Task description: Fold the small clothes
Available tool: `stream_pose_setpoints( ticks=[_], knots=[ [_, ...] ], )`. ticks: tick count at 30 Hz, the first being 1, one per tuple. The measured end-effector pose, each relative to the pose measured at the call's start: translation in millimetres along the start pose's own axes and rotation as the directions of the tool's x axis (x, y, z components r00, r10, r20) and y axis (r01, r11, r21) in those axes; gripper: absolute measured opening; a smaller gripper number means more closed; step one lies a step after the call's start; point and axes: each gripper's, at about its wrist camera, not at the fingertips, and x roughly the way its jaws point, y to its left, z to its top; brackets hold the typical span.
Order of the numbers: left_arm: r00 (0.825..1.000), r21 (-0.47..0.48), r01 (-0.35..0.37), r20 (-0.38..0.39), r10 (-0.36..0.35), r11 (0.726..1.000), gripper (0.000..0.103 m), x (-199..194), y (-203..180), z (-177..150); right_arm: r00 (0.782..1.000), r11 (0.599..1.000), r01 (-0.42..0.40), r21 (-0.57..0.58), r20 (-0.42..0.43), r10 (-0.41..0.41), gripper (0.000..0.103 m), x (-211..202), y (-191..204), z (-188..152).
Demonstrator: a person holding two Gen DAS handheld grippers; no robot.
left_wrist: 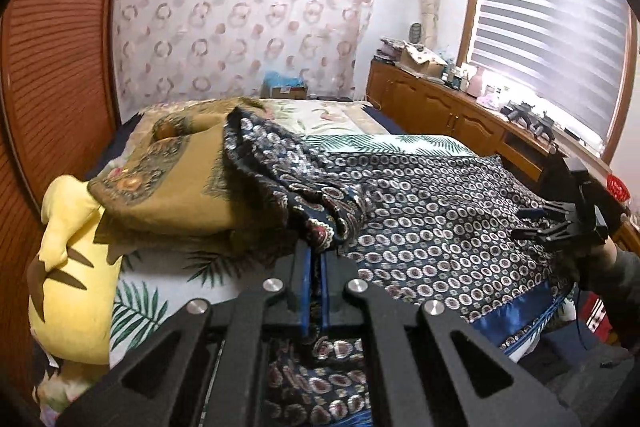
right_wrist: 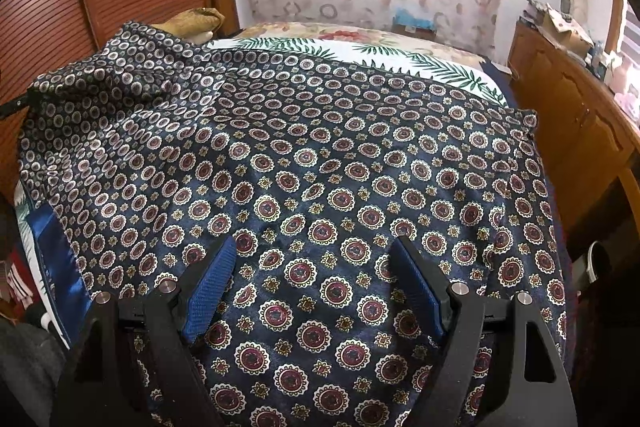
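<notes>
Right under my left gripper [left_wrist: 316, 267], the jaws are pressed together, pinching a bunched fold of the dark patterned scarf [left_wrist: 432, 211]. My right gripper [right_wrist: 312, 267] hangs spread wide over the same cloth, pads off it. The scarf lies across the bed [right_wrist: 440, 67]; beyond sits a mustard cloth [left_wrist: 172, 179] beside a yellow plush toy [left_wrist: 72, 267].
</notes>
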Motion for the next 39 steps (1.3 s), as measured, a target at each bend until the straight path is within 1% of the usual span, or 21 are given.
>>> stream_pose_setpoints(
  ticks=[13, 19, 23, 26, 29, 33, 39],
  knots=[
    [0.998, 0.027, 0.056, 0.025, -0.057, 0.998, 0.000, 3, -36, 10, 1.000, 0.999, -0.012, 0.047, 0.015, 0.011, 0.081, -2, -7, 2],
    [0.993, 0.053, 0.111, 0.033, -0.112, 0.992, 0.000, 12, -63, 24, 1.000, 0.998, -0.013, 0.055, 0.023, 0.011, 0.081, -3, -9, 1],
    [0.984, 0.083, 0.171, 0.032, -0.174, 0.982, 0.000, 23, -88, 40, 0.999, 0.998, -0.007, 0.065, 0.037, 0.005, 0.081, -6, -11, 2],
    [0.978, 0.120, 0.204, 0.017, -0.208, 0.972, 0.000, 35, -112, 52, 0.998, 0.997, -0.004, 0.078, 0.069, -0.001, 0.081, -15, -14, 1],
    [0.972, 0.156, 0.230, 0.000, -0.233, 0.960, 0.000, 45, -137, 60, 0.995, 0.995, -0.012, 0.099, 0.096, 0.002, 0.081, -28, -18, -1],
    [0.959, 0.198, 0.280, -0.017, -0.282, 0.939, 0.000, 54, -169, 73, 0.991, 0.994, -0.004, 0.111, 0.132, -0.010, 0.081, -48, -24, -5],
    [0.946, 0.253, 0.322, -0.052, -0.319, 0.912, 0.000, 63, -209, 85, 0.985, 0.989, 0.015, 0.148, 0.168, -0.040, 0.081, -73, -43, -12]
  ],
)
